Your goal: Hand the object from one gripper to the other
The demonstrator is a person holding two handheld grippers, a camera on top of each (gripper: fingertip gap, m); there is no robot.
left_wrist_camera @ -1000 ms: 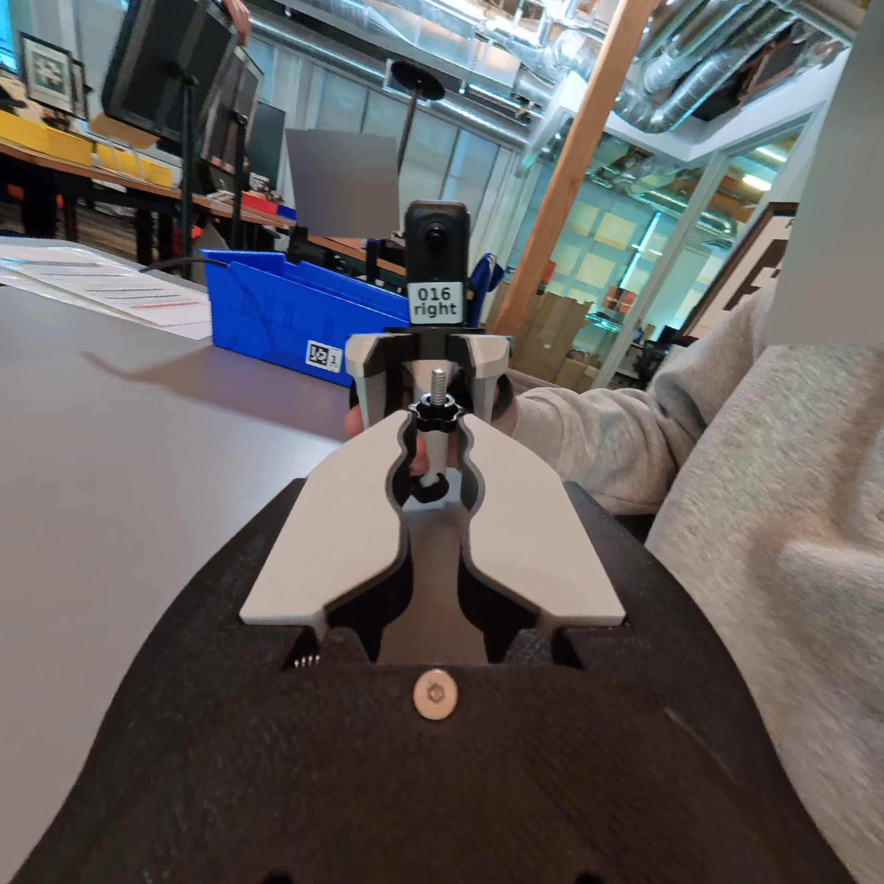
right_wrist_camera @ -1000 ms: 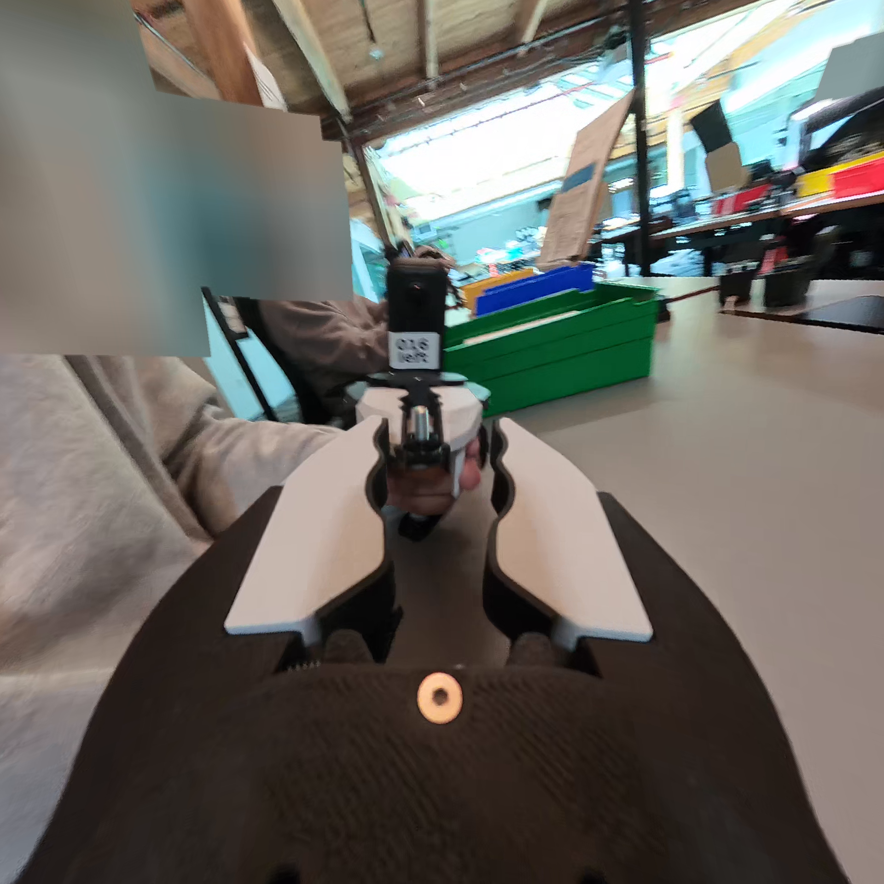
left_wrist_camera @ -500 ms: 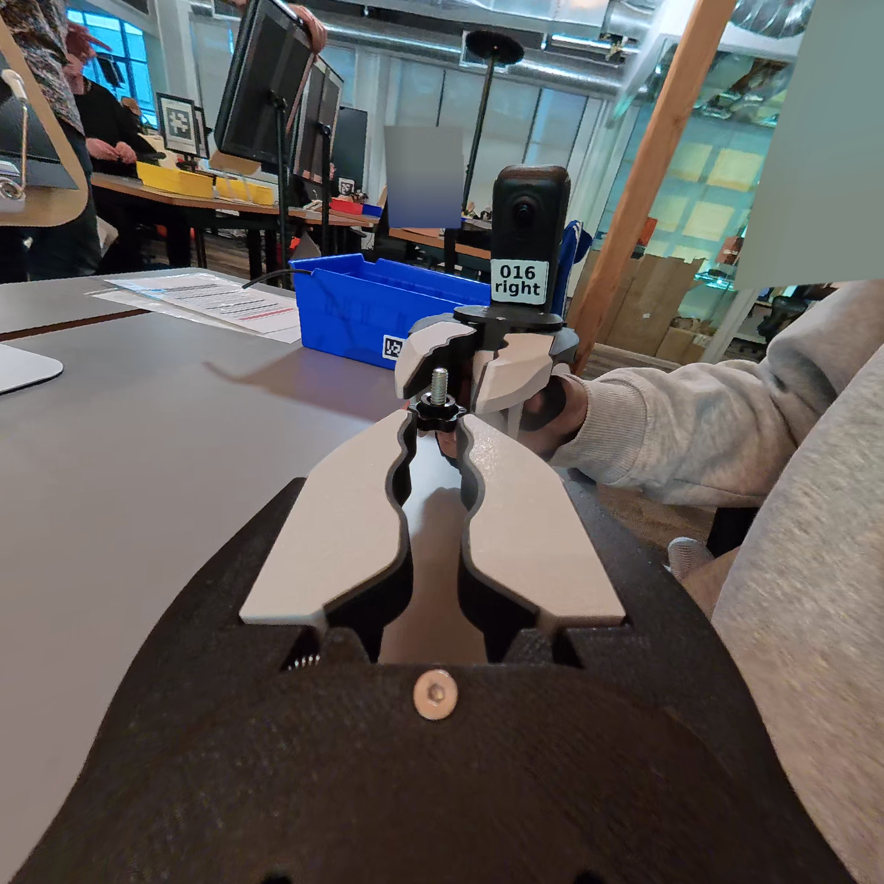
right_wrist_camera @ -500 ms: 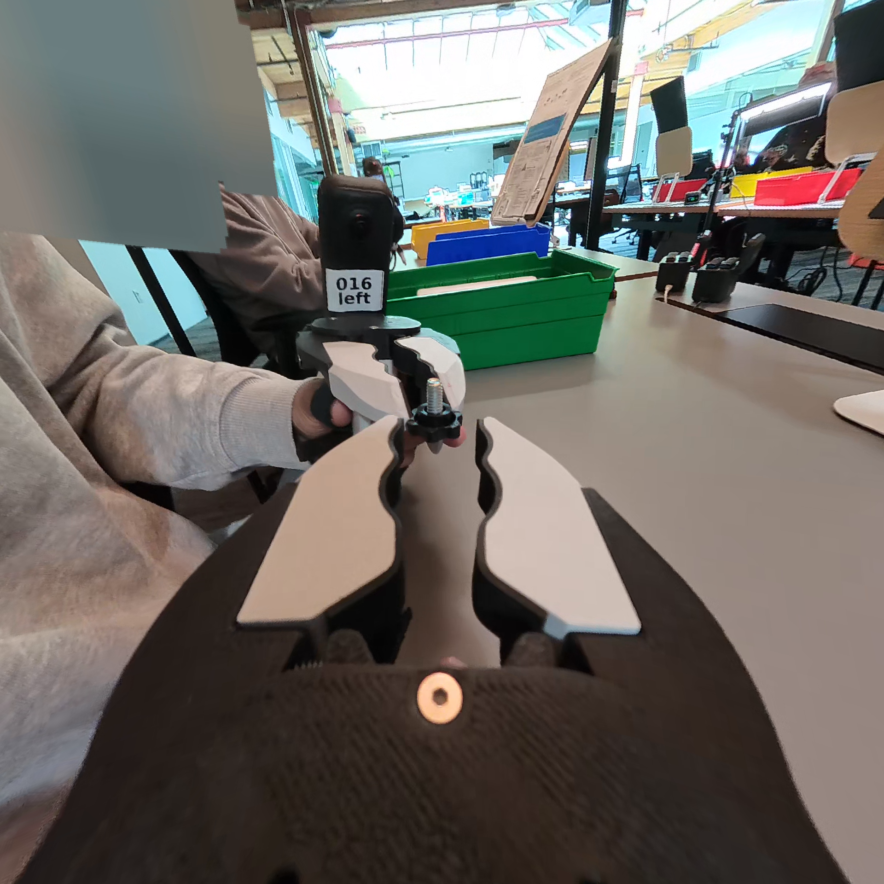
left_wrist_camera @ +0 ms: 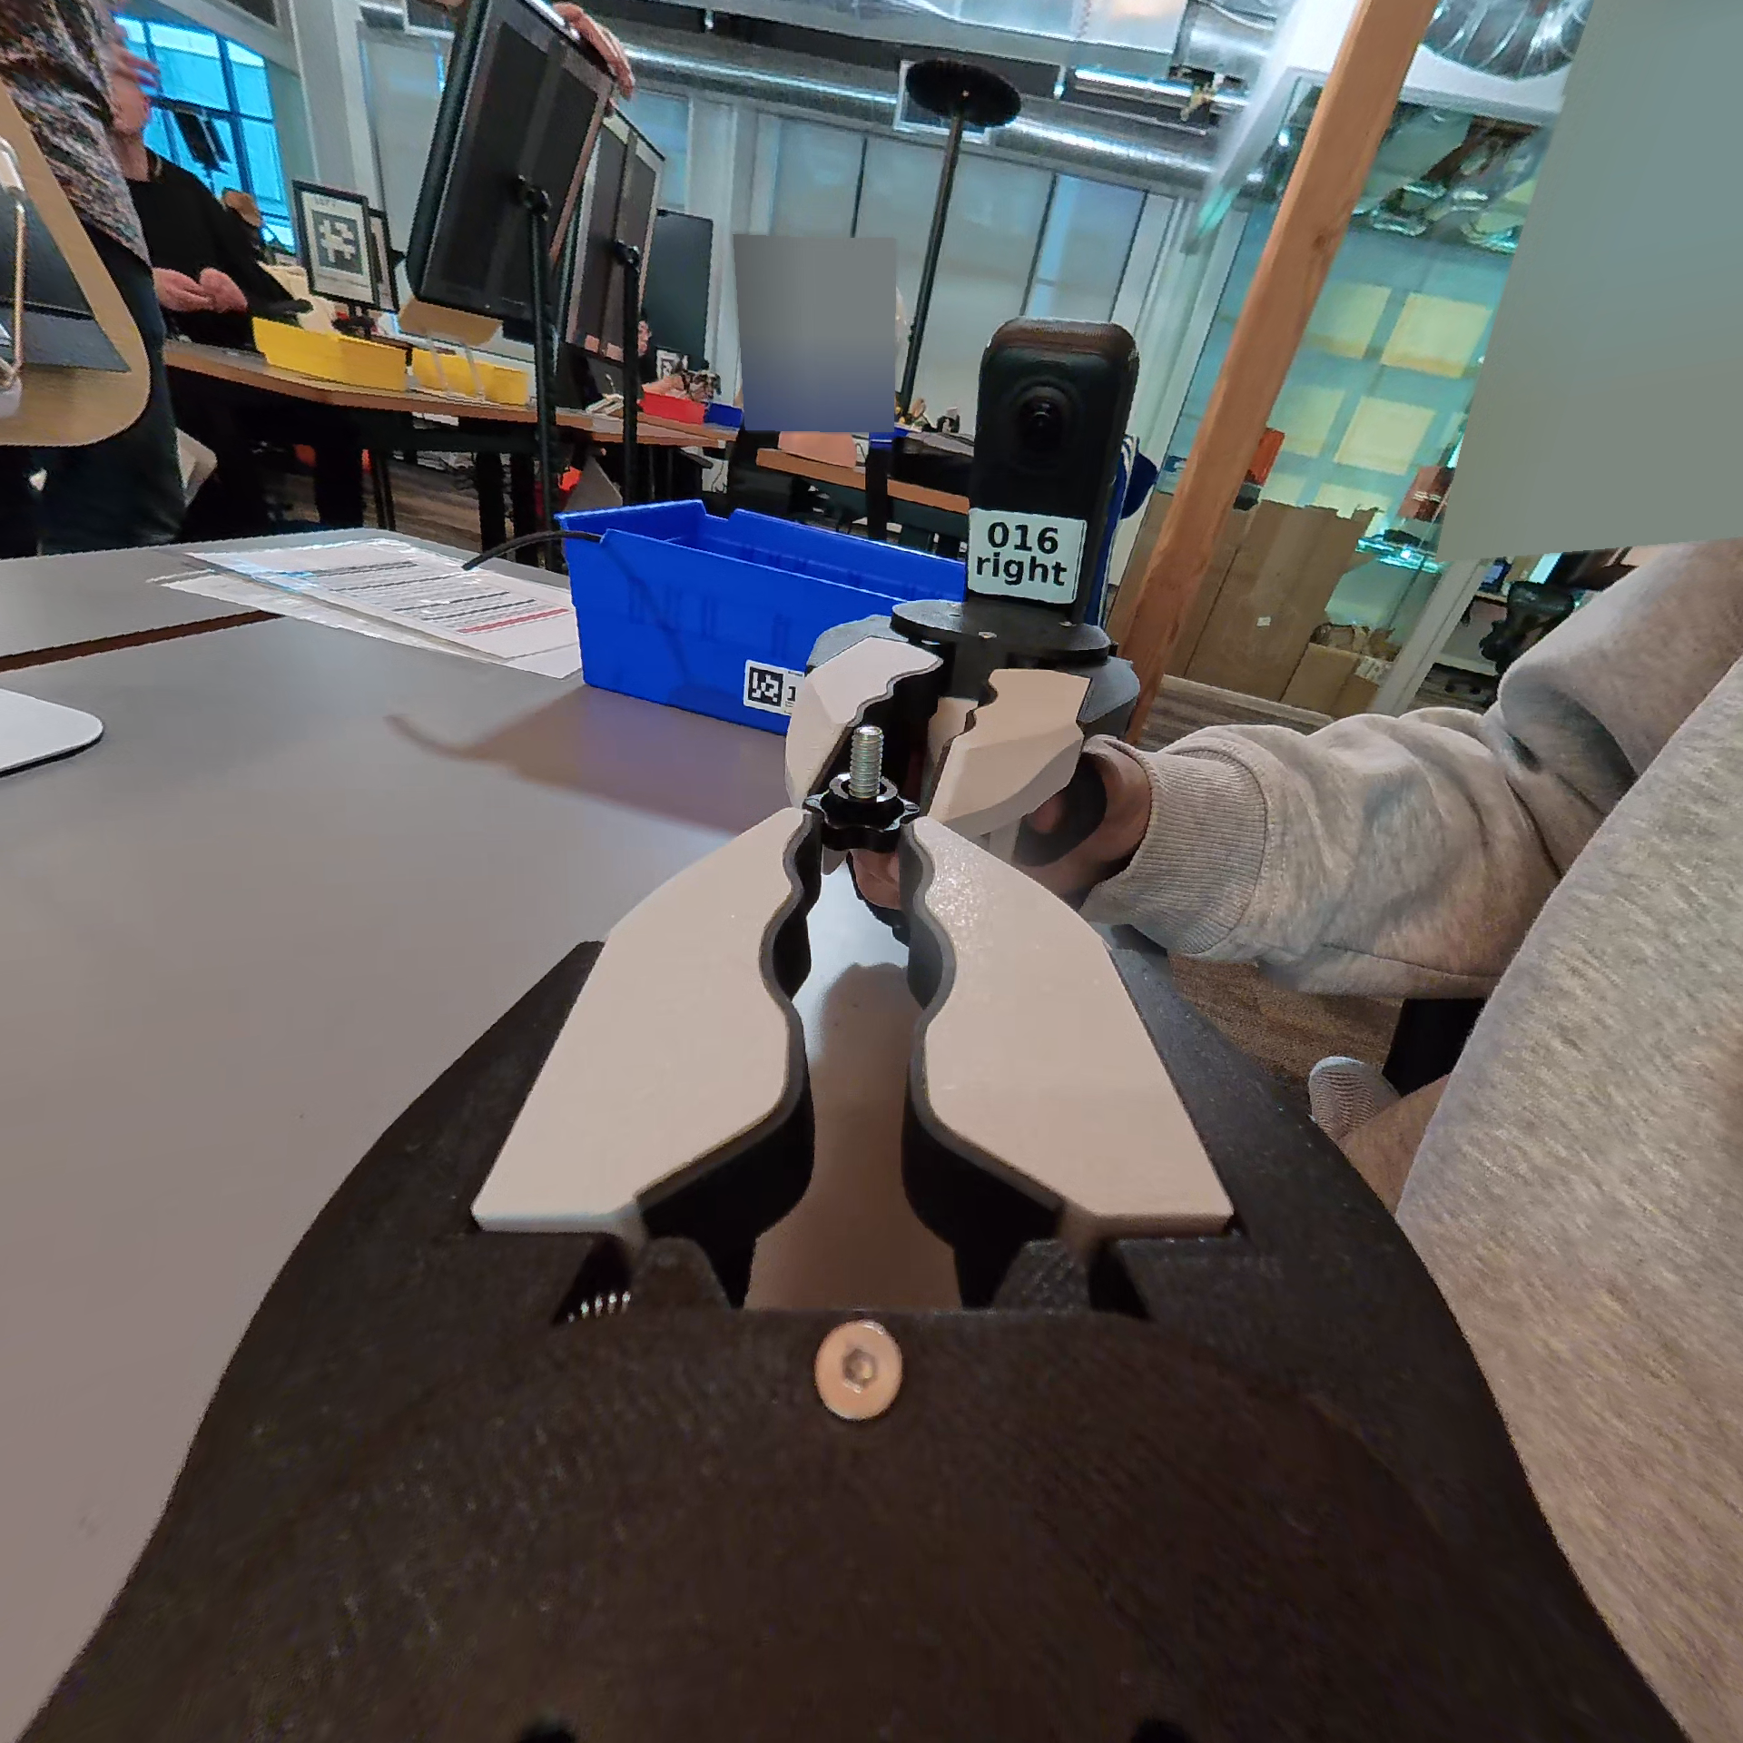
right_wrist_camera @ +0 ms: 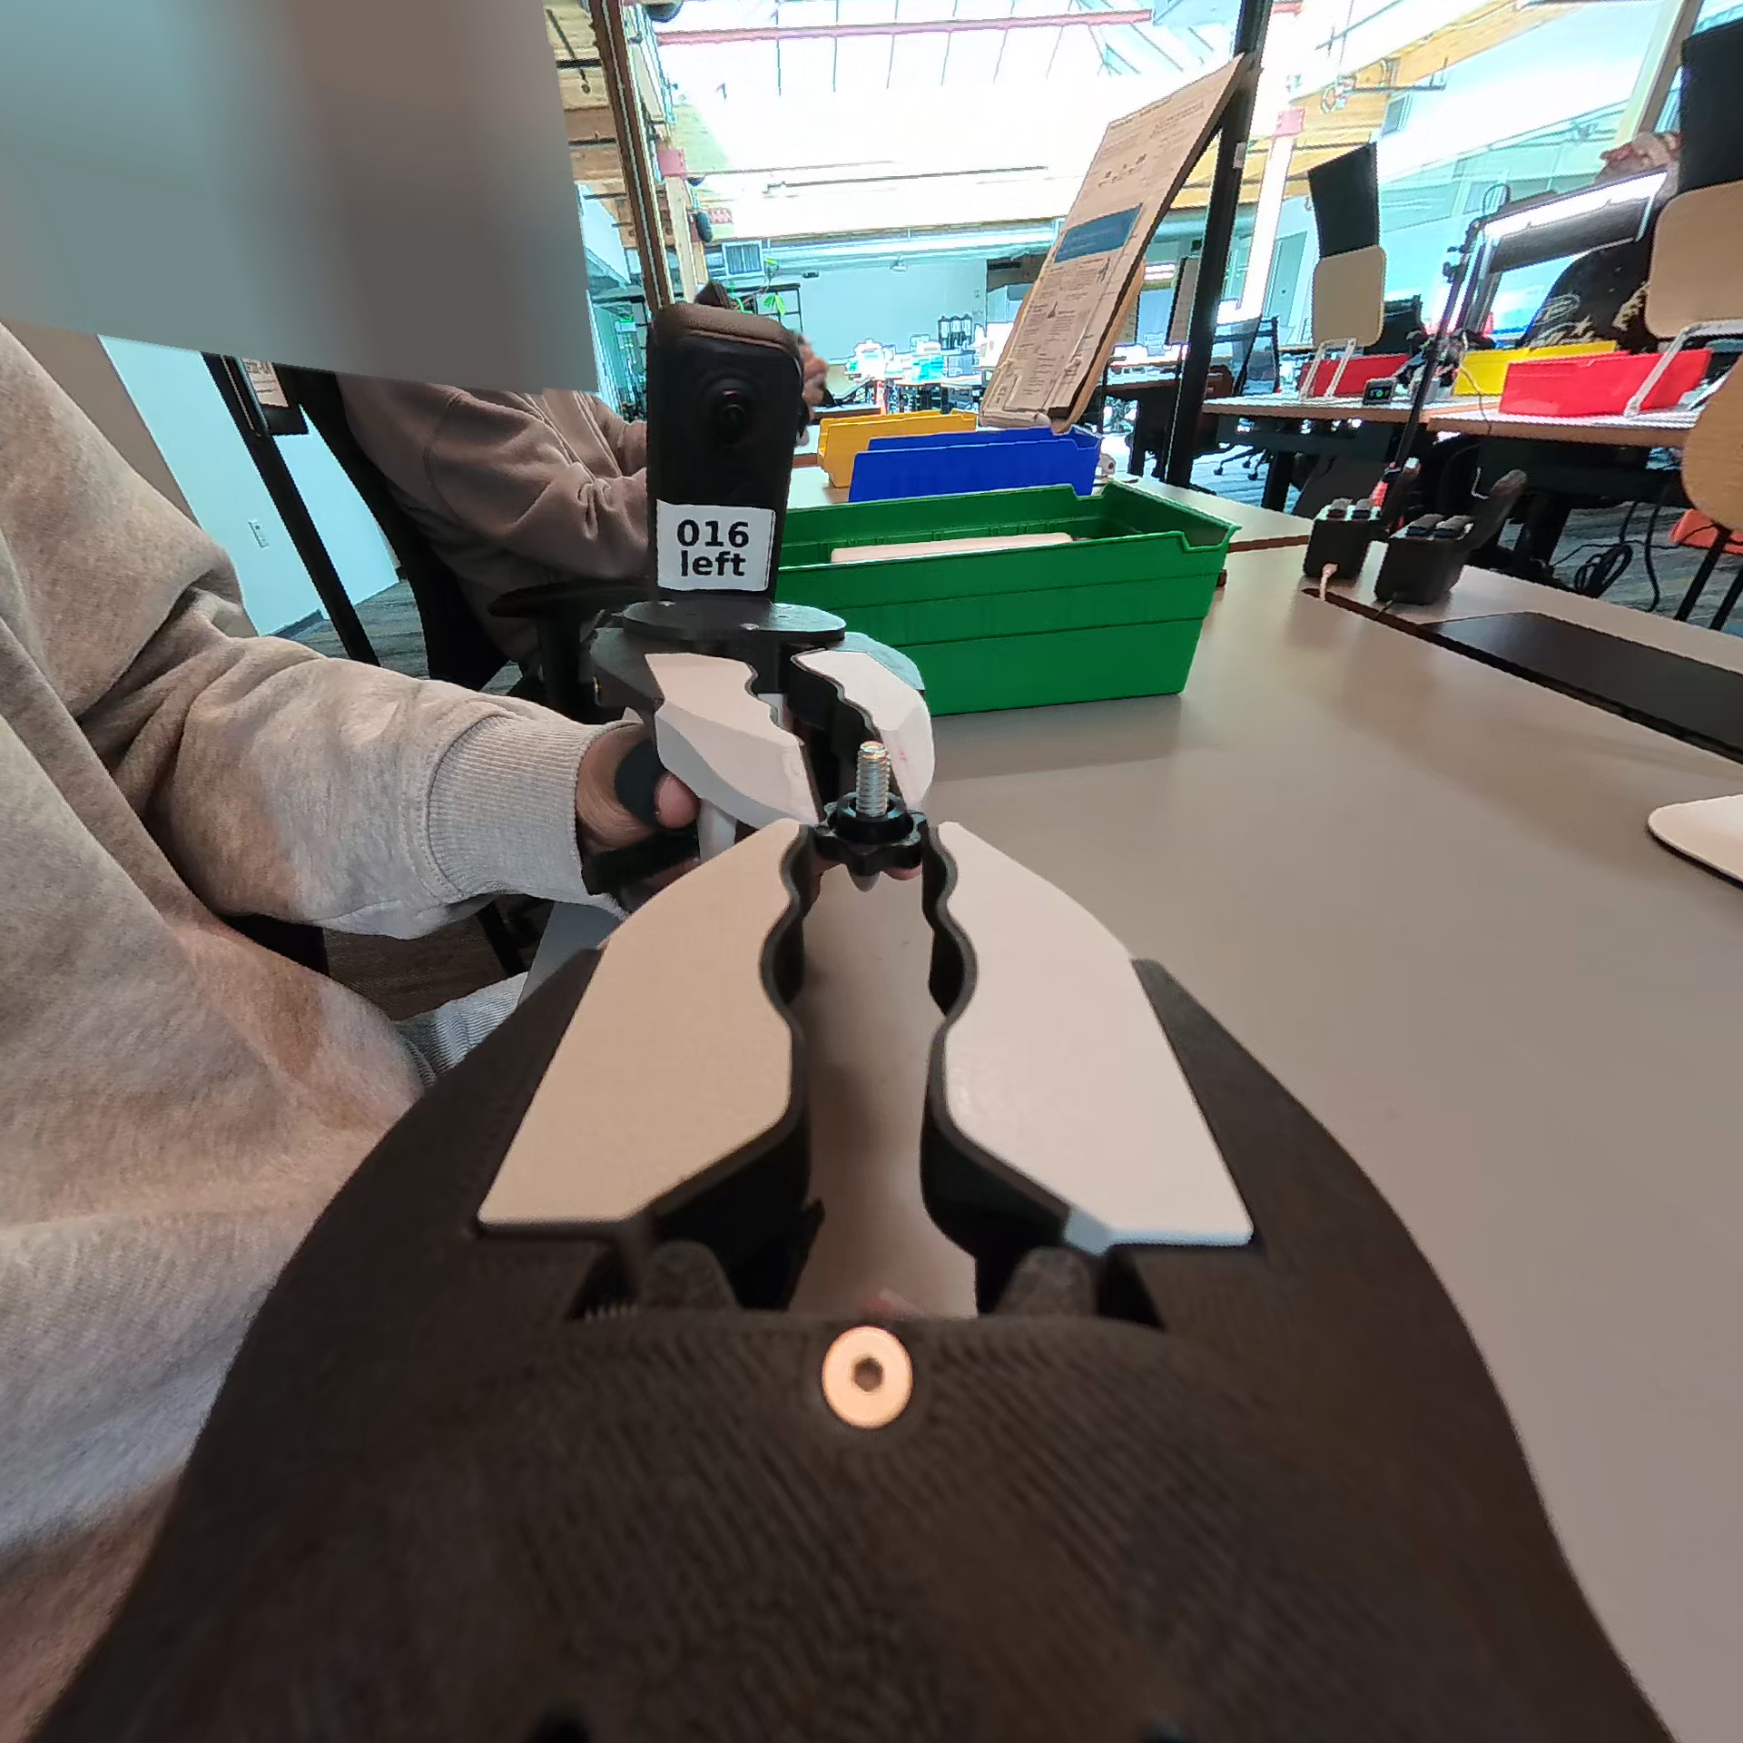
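Observation:
The object is a black star knob with a threaded metal stud [left_wrist_camera: 860, 813] pointing up. My left gripper [left_wrist_camera: 858, 835] is shut on the knob at its fingertips and holds it above the grey table [left_wrist_camera: 283, 896]. My right gripper [right_wrist_camera: 868, 849] meets it tip to tip. Its jaws stand on either side of the knob [right_wrist_camera: 868, 835], a little wider than it, and I see no firm contact. The right gripper also shows in the left wrist view [left_wrist_camera: 905, 830], just behind the knob. The left gripper shows in the right wrist view [right_wrist_camera: 863, 802].
A blue bin [left_wrist_camera: 717, 613] and papers [left_wrist_camera: 396, 589] lie on the table beyond the grippers. A green bin [right_wrist_camera: 1019, 604] stands on the table [right_wrist_camera: 1320, 943] in the right wrist view, and a white base [right_wrist_camera: 1698, 835] is at the right edge. The person's grey sleeves [left_wrist_camera: 1320, 849] flank the grippers. Only a small space, under 4 cm, lies between the two pairs of fingers.
The right gripper's jaws have narrowed from wide open to just around the knob. Both grippers have come closer tip to tip. The left gripper has kept hold of the knob.

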